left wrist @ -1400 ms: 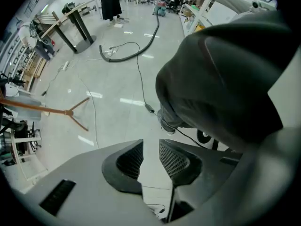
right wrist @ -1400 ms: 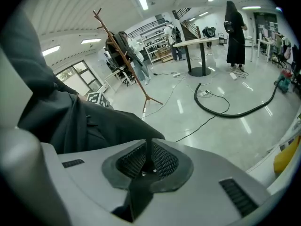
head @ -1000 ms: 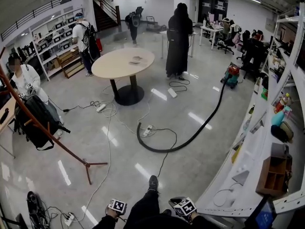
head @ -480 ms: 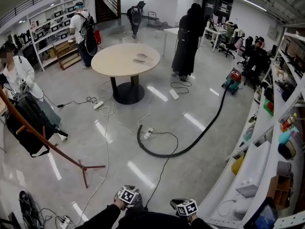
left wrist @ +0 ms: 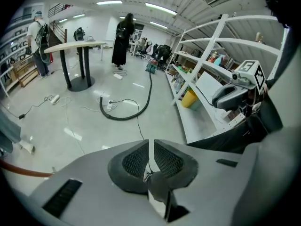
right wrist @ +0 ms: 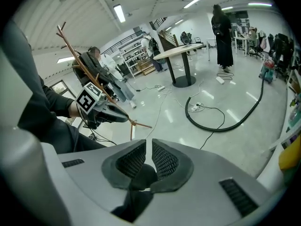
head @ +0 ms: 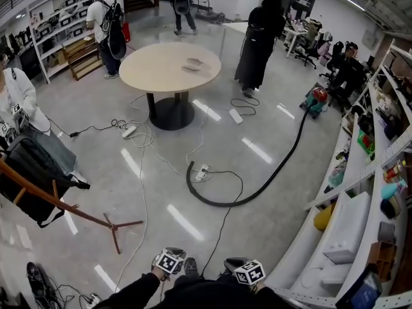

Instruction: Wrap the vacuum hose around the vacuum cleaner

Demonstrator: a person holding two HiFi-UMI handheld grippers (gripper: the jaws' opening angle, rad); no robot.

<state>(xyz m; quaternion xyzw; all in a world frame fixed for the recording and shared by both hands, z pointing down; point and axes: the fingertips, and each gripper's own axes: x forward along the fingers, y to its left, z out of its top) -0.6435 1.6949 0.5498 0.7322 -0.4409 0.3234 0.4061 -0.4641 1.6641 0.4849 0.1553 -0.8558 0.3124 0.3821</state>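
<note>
My left gripper has just been closing. Its two pads now stand almost together with only a thin slit between them, and nothing is caught there. My right gripper is the same: pads drawn together with a narrow gap, holding nothing. In the head view both sit at the bottom edge, side by side, well apart from the round worktop and on my side of it.

The vacuum hose lies loose on the grey floor, nearer to me than the worktop and to its right. Its free end curls into a hook just in front of the worktop's dark base, beside a white power strip. From there the hose sweeps right and away in one long curve to the vacuum cleaner. The red and teal cleaner stands on the floor well to the right of the worktop, and none of the hose is wound on it.

A person in black stands just past the worktop's right edge. A wooden coat stand leans well to the worktop's left, on my side.
</note>
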